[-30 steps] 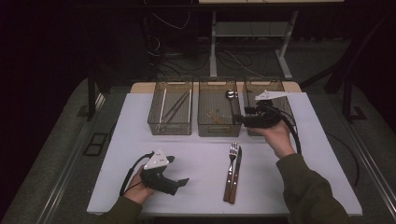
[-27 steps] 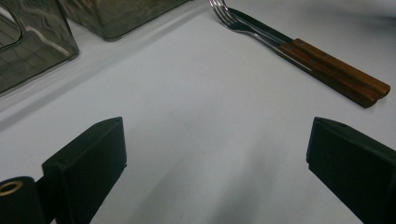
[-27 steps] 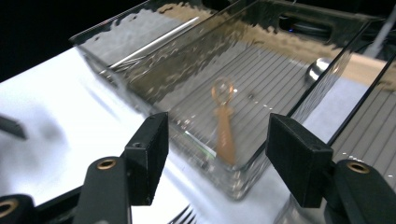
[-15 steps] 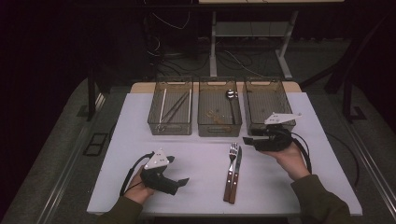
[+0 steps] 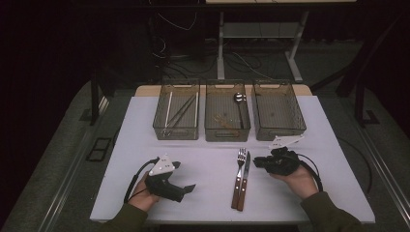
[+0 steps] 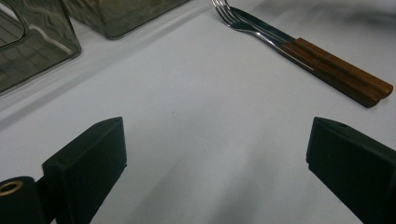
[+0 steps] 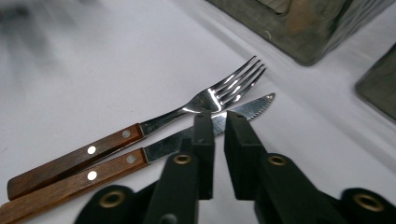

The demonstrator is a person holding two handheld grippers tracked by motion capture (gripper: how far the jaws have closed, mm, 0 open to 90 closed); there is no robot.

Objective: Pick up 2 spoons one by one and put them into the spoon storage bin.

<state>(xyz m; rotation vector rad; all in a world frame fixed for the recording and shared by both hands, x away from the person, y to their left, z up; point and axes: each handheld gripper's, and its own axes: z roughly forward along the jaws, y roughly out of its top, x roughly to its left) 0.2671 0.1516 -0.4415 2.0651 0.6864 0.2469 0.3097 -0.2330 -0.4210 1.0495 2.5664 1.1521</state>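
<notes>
A fork [image 5: 241, 162] and a knife [image 5: 246, 166], both with wooden handles, lie side by side on the white table [image 5: 208, 159] near its front edge. My right gripper [image 5: 257, 162] lies low just right of them and points left at the knife blade. Its jaws have just been closing. In the right gripper view they [image 7: 219, 116] stand almost together over the serrated knife [image 7: 163, 147], beside the fork [image 7: 205, 100], with nothing gripped between them. My left gripper [image 5: 183, 177] rests at the front left, open and empty [image 6: 215, 154].
Three wire bins stand in a row at the back. The left bin [image 5: 158, 126] holds chopsticks, the middle bin [image 5: 227, 136] a spoon [image 5: 238, 98], and the right bin [image 5: 302, 126] looks empty. Bare tabletop lies between the two grippers.
My right gripper came from the right bin down and toward the table's front, beside the cutlery, and its jaws drew together. The left gripper stayed put.
</notes>
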